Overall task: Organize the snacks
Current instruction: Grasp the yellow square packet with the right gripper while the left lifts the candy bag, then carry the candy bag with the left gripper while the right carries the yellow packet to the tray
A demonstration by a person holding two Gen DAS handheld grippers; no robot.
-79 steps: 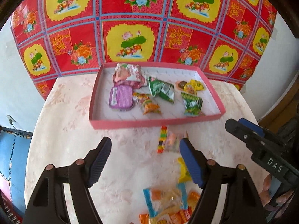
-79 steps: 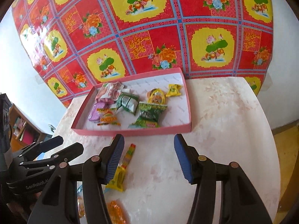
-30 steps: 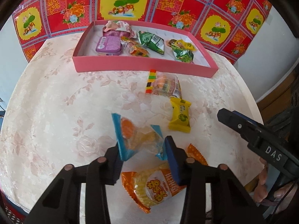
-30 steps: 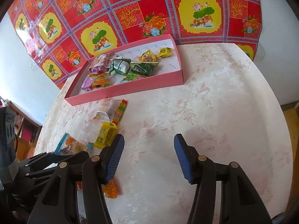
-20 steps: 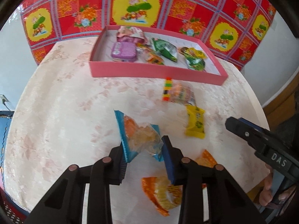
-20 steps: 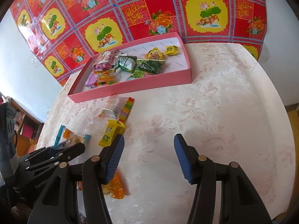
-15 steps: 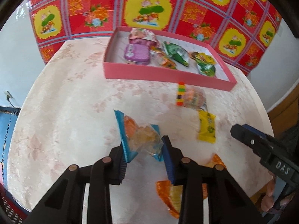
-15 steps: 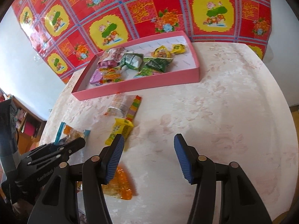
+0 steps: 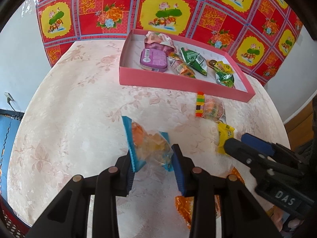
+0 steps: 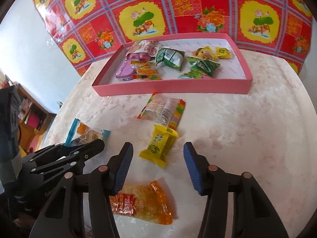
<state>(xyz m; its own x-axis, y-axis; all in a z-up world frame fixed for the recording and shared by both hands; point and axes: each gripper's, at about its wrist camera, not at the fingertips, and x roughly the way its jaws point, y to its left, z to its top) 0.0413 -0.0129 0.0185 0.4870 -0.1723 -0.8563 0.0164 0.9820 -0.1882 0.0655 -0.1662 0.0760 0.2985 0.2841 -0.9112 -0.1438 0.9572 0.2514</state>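
Orange pkt [image 9: 185, 210] half hidden behind left tongs [image 9: 152, 158]; bottom cut off.

A round desk [image 9: 65, 107] with a pale, rose-patterned marbled top stands against a plain white wall [image 9: 17, 45]. Behind it hangs a glossy red cloth [image 10: 190, 6] checked with blue lines, yellow panels and flowers. Daylight falls bright and soft across the top. Off to one side stands a low wooden shelf [image 10: 29, 117] with books or boxes. A wall socket [image 9: 9, 97] sits low down, above something blue [image 9: 8, 130].
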